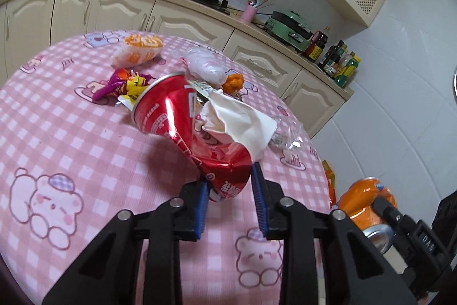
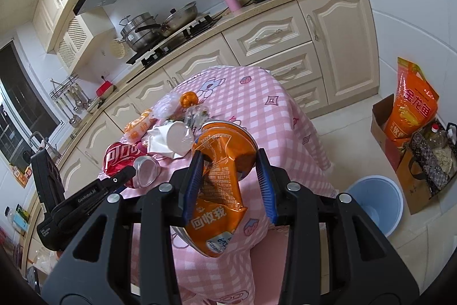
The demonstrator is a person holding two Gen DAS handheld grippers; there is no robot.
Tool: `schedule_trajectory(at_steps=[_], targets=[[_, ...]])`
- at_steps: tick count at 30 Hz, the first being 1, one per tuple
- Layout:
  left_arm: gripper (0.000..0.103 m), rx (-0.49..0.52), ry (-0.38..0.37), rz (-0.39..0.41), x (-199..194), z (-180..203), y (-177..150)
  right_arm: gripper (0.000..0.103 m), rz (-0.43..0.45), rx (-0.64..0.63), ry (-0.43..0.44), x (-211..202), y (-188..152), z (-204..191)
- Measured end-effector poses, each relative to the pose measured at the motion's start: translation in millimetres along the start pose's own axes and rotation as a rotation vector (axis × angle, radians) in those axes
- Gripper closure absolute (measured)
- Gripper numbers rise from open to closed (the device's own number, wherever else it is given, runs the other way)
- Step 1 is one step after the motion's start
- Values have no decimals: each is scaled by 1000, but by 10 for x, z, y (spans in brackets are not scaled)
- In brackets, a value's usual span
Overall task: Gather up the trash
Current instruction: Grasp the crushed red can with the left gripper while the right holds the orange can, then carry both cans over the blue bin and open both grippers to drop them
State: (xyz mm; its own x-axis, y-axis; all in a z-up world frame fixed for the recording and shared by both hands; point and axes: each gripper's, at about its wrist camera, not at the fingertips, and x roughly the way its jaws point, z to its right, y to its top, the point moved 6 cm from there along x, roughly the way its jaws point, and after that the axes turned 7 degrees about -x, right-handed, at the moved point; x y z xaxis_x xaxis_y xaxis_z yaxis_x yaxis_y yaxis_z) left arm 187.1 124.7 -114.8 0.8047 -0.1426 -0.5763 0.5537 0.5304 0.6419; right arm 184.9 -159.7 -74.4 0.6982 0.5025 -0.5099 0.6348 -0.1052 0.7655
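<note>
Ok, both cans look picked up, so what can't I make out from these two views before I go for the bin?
- Blue bin: right wrist view, the right gripper covers its near side and inside; absent from left view.
- Red can: in the left gripper; its underside faces away.
- Clear wrapper: left view, mostly behind the white tissue.
- Orange can: small print unreadable.

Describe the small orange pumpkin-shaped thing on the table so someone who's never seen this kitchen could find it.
Start at the table with the pink checked cloth. At its far edge, toward the cabinets, lies a crumpled clear plastic bag. The small orange pumpkin-shaped thing sits right beside it: round, ribbed, unlike the flat wrappers and crushed cans nearby.
</note>
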Motion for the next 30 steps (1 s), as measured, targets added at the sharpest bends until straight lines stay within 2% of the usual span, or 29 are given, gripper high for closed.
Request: schedule_trajectory(at_steps=[9, 18, 25, 30], targets=[[76, 109, 17, 35, -279, 188, -192, 66, 25, 0, -12, -210, -56, -18], [76, 248, -70, 52, -429, 761, -441, 66, 69, 45, -79, -525, -115, 297], [76, 370, -131, 0, -261, 1327, -758, 66, 105, 108, -163, -822, -175, 745], [76, 437, -176, -68, -39, 1717, -1044, 66, 121, 165, -230, -1009, -265, 1132]])
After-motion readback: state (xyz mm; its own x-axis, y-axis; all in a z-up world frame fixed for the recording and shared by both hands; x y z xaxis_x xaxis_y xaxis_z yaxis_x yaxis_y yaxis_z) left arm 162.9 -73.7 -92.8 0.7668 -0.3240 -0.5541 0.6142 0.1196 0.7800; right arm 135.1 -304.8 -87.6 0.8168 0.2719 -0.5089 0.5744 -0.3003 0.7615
